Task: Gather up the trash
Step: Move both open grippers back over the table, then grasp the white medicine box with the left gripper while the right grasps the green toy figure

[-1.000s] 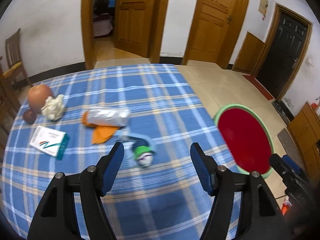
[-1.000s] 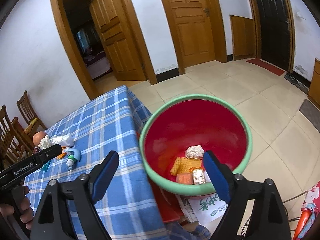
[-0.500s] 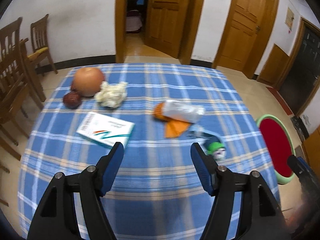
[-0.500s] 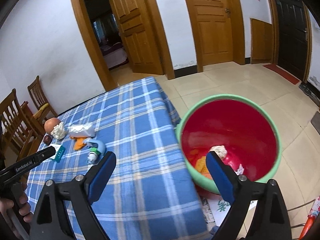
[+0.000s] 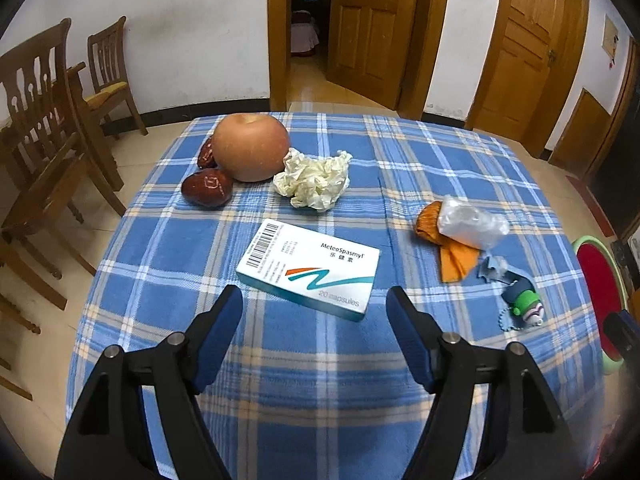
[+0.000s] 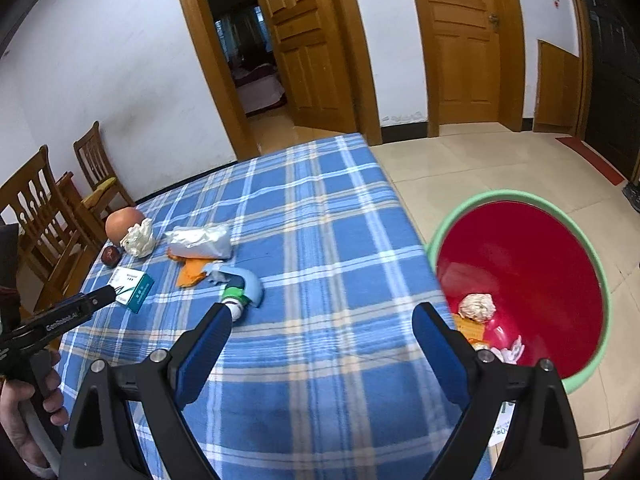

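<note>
the left gripper hangs over the near part of the table with its jaws spread wide, holding nothing and touching nothing; its fingers are black plastic with blue pads. the right gripper is just as wide and empty, over the table's right edge.

just ahead of the left gripper lies a flat white pill box, rectangular card with a barcode and a teal and orange wave. to its right, near the table edge, is a small toy with a green cap and a bead chain, beside a pale blue scrap. a little farther is a crinkled clear plastic bag lying on an orange wrapper. beyond the box sits a crumpled tissue, creamy and wrinkled, touching a large round apple. two glossy red dates lie beside the apple, one in front, one behind. all rest on a soft blue plaid cloth.

on the tiled floor to the right of the table stands a round bin, green rim and smooth red inside, with a tissue ball and wrappers at its bottom. wooden chairs stand to the left, wooden doors in the far wall.
</note>
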### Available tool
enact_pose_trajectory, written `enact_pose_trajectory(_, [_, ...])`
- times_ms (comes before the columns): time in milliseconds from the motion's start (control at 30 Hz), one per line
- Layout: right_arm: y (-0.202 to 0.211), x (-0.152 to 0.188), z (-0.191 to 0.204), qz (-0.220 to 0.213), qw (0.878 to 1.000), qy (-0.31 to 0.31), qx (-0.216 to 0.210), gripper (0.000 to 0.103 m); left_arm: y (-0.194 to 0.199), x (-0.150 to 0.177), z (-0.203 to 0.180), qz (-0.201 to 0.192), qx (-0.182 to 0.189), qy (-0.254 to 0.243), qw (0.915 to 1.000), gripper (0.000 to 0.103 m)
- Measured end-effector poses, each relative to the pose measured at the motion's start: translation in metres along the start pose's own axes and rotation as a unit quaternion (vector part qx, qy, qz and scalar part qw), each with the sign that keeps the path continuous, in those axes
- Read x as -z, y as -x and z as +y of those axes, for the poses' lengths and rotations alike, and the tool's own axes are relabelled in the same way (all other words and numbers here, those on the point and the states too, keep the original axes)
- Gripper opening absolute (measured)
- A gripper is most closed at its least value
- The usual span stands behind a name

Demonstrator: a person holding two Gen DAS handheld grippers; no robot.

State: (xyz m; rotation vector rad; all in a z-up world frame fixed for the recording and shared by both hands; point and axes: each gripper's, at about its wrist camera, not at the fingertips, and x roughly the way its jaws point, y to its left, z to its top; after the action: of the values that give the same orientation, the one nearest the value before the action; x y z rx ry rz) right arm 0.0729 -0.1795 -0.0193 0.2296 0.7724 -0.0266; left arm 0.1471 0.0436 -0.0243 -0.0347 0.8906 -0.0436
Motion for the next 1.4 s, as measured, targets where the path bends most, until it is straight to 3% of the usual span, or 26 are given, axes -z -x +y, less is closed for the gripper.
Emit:
enact_pose_trajectory(400, [-0.025, -0.003, 0.013, 0.018, 1.0, 0.011, -0.007, 0.094, -0.031, -0.016, 0.001, 0.021, 0.002, 0.052, 0.9984, 0.08])
enact_pose_trajectory(733, [-0.038, -0.004, 0.011, 0.028, 0.999, 0.004, -0.016, 0.094, -0.052, -0.034, -0.01, 0.021, -0.061, 0.052, 0.9965, 0.087])
enact_pose_trajectory(1000, [-0.038, -0.004, 0.007, 0.028, 0.999, -0.003, -0.02, 0.094, -0.056, -0.027, -0.019, 0.021, -0.105, 0.033, 0.9938, 0.091])
enact_pose_trajectory(1300, [-0.037, -0.003, 0.005, 0.027, 0.999, -0.005, -0.026, 0.094, -0.046, -0.009, 0.005, 0.039, -0.067, 0.08, 0.9937, 0.091])
enact_pose_trajectory(1400, [-0.037, -0.003, 0.007, 0.028, 0.999, -0.003, -0.028, 0.094, -0.044, -0.004, 0.011, 0.038, -0.044, 0.088, 0.9945, 0.086])
